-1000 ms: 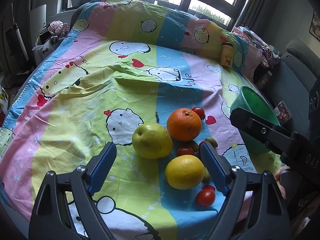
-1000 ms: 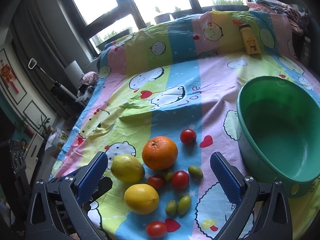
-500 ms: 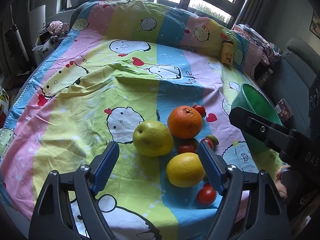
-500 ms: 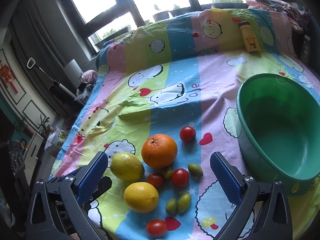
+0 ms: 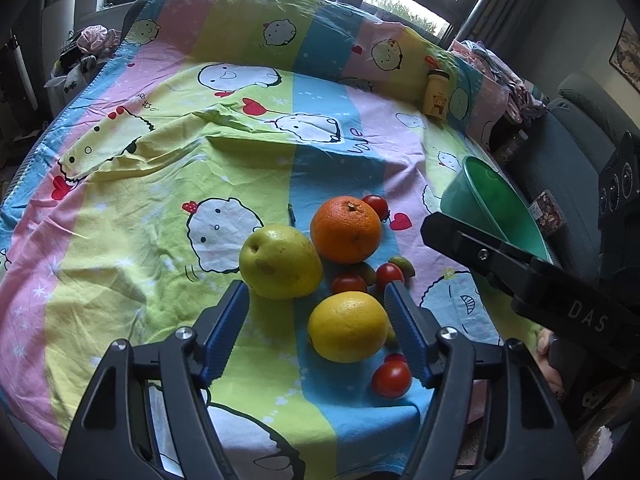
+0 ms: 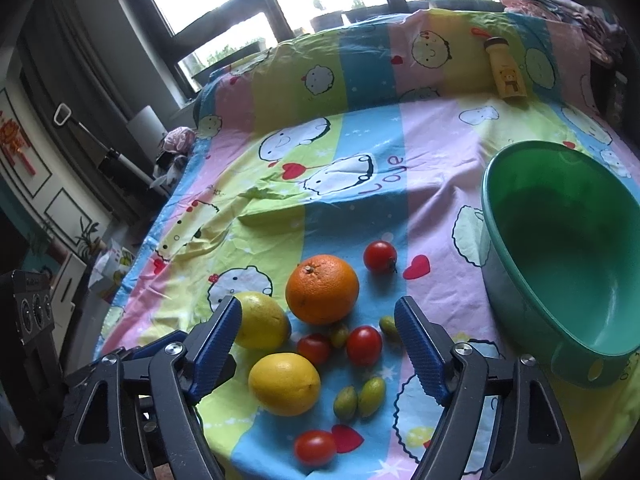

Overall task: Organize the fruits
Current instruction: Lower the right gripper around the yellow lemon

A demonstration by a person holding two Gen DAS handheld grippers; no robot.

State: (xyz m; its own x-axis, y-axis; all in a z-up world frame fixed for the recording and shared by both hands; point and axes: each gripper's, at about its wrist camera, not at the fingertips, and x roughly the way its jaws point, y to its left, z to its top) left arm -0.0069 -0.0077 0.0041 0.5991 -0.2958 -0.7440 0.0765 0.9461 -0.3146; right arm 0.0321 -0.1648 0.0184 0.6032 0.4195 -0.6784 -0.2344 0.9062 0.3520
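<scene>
Fruit lies in a cluster on the cartoon bedsheet (image 5: 160, 220): an orange (image 5: 346, 229) (image 6: 322, 289), a yellow-green pear (image 5: 280, 262) (image 6: 262, 320), a yellow lemon (image 5: 347, 326) (image 6: 285, 383), several cherry tomatoes (image 6: 364, 345) and small green olives (image 6: 360, 396). A green bowl (image 6: 560, 240) (image 5: 492, 204) stands empty at the right. My left gripper (image 5: 318, 332) is open, its jaws on either side of the lemon and apart from it. My right gripper (image 6: 318, 354) is open and empty above the cluster.
A yellow bottle (image 6: 507, 74) (image 5: 437, 94) stands at the back against the raised sheet. The right gripper's arm (image 5: 540, 280) crosses the left wrist view at the right. The bed's near edge runs just below the fruit. Clutter lies on the floor at the left.
My left gripper has moved forward, so its jaws now flank the lemon. My right gripper has moved a little closer to the fruit. No fruit has moved.
</scene>
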